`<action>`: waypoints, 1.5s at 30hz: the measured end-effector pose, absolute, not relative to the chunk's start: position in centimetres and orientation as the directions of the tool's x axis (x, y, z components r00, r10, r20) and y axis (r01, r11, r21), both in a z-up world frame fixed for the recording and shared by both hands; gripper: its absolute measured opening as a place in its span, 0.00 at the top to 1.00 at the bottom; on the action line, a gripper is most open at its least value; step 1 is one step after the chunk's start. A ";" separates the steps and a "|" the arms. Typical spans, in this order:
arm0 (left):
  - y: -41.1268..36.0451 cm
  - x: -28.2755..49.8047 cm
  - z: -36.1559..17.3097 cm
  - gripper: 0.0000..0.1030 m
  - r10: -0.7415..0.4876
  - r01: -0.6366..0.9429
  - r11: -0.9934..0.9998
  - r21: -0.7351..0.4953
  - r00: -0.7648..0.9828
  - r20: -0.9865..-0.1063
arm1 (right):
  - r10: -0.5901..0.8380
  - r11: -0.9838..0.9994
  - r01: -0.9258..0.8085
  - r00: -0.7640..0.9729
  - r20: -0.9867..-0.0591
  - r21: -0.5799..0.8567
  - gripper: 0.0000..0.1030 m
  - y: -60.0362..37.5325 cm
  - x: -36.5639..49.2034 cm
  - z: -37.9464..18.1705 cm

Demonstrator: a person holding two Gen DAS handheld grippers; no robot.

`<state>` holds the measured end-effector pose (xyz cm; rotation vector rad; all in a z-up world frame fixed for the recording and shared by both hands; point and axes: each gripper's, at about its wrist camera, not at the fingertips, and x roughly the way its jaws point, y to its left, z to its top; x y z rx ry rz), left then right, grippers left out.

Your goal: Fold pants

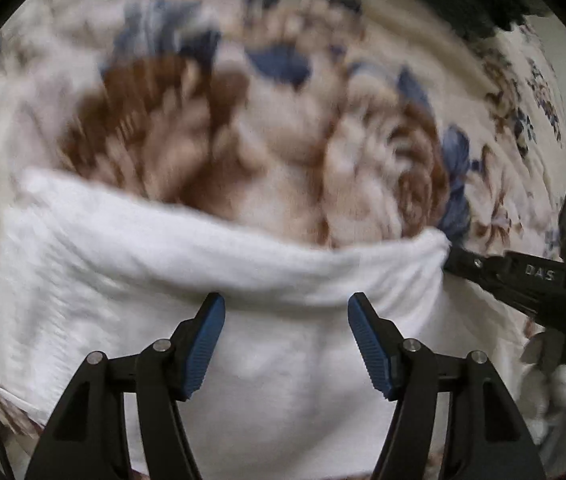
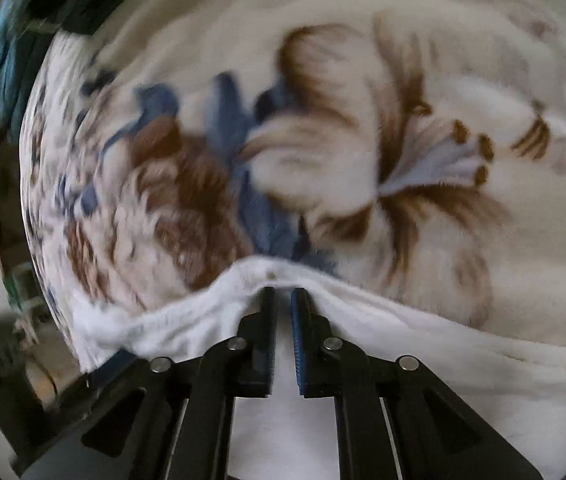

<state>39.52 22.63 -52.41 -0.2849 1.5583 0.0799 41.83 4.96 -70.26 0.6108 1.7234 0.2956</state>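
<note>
White pants [image 1: 163, 264] lie on a floral blanket, with a folded edge running across the left wrist view. My left gripper [image 1: 286, 300] points down over the pants, its blue pads wide apart, and no cloth is pinched between them. My right gripper [image 1: 453, 258] comes in from the right and pinches the right end of that edge. In the right wrist view the right gripper [image 2: 283, 292] has its jaws nearly together on the bunched rim of the pants [image 2: 403, 340]. Both views are blurred.
The blanket [image 2: 363, 120] is cream with brown and blue flowers and covers the whole surface under the pants. A dark teal cloth [image 2: 15, 52] lies at its far left edge, where the surface drops to a pale floor. A dark cloth [image 1: 475, 4] shows at the top right of the left wrist view.
</note>
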 end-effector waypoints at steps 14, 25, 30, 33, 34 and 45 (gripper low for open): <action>1.6 41.1 -48.4 0.29 -0.066 0.188 0.981 -0.045 0.111 -0.992 | 0.236 0.818 0.491 0.189 -0.953 0.300 0.31 -33.0 26.0 -58.7; -12.1 40.5 -52.5 0.29 -0.004 0.251 0.968 0.006 0.042 -0.999 | 0.280 0.867 0.439 -0.038 -0.959 0.235 0.51 -44.9 25.1 -69.9; -13.3 40.2 -53.8 0.29 0.053 0.254 0.966 0.057 0.023 -0.998 | 0.172 0.889 0.417 0.076 -0.982 0.188 0.86 -44.2 24.0 -66.6; -13.0 40.3 -53.9 0.29 0.052 0.222 0.974 0.054 0.017 -0.999 | 0.170 0.862 0.447 0.191 -0.967 0.240 0.86 -44.7 22.7 -63.6; -12.5 40.3 -53.5 0.29 0.047 0.208 0.977 0.050 0.022 -0.999 | 0.167 0.854 0.451 0.237 -0.957 0.261 0.87 -44.8 22.2 -62.2; -11.4 40.6 -55.0 0.28 0.110 0.197 0.974 0.112 0.019 -0.994 | 0.260 0.790 0.562 0.056 -0.964 0.246 0.66 -48.2 23.2 -69.2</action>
